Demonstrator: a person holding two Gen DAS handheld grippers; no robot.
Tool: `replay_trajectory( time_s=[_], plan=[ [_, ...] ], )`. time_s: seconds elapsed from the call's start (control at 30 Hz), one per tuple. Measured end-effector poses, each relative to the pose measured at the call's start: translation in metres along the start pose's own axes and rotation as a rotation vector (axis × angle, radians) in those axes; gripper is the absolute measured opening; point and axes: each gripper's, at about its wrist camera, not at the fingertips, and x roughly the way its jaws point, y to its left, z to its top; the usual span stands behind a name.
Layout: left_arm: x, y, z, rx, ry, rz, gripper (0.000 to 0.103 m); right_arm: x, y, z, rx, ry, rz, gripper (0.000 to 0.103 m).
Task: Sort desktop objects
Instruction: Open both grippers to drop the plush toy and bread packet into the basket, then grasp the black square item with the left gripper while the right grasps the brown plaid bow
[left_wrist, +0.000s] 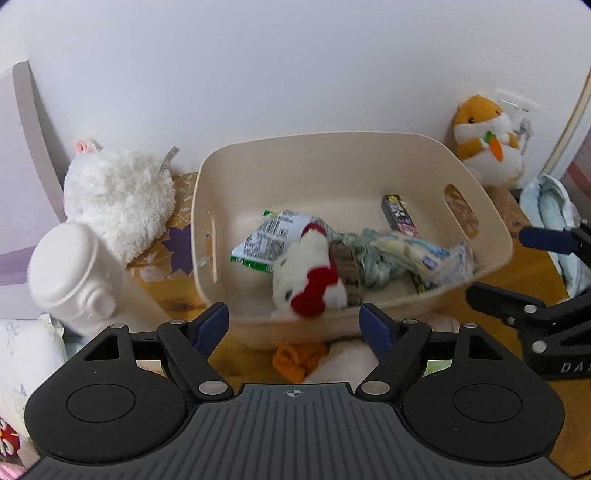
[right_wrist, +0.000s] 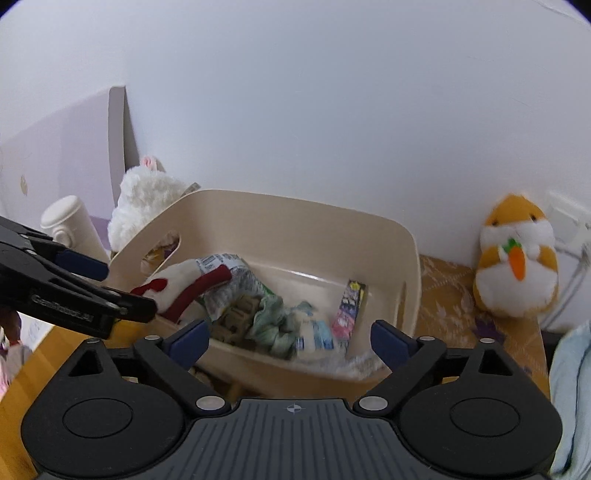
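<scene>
Partly hidden: white-and-red plush (left_wrist: 308, 273) blurred, lying in beige bin (left_wrist: 369, 147) on desk.
Left gripper (left_wrist: 294, 325): fingers wide apart, holding nothing, before the bin's near rim.
Right gripper (right_wrist: 290, 338): fingers wide, empty.

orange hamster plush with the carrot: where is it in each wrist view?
Left wrist: the orange hamster plush sits upper right, against the wall, beyond the far right corner of the beige bin.
Right wrist: the orange hamster plush sits at right, mid-height, on the patterned cloth to the right of the beige bin.
Shared landmark: the beige bin's right wall.
</scene>
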Motion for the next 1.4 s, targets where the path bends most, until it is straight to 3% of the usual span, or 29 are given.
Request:
replay_trajectory(
  time_s=[0.23,0.67,1.03,1.2,1.4],
  plan=[
    [-0.021,0.014,-0.03,-0.105,0.048,-0.019,0.081,-0.031,-0.009,-0.042,0.079,-0.02,-0.016,0.101],
    [-0.026,0.0,-0.109,-0.098,0.202,-0.042,0.081,-0.046,0.0,-0.119,0.153,0.141,-0.047,0.101],
    [-0.016,-0.013,-0.16,-0.182,0.347,-0.092,0.081,-0.023,0.04,-0.133,0.195,0.208,-0.131,0.103],
    [-0.011,-0.02,-0.172,-0.176,0.386,-0.1,0.081,-0.01,0.05,-0.138,0.232,0.238,-0.167,0.103],
    [-0.002,-0.021,-0.176,-0.23,0.415,-0.088,0.081,-0.005,0.051,-0.143,0.237,0.255,-0.147,0.103]
  ],
)
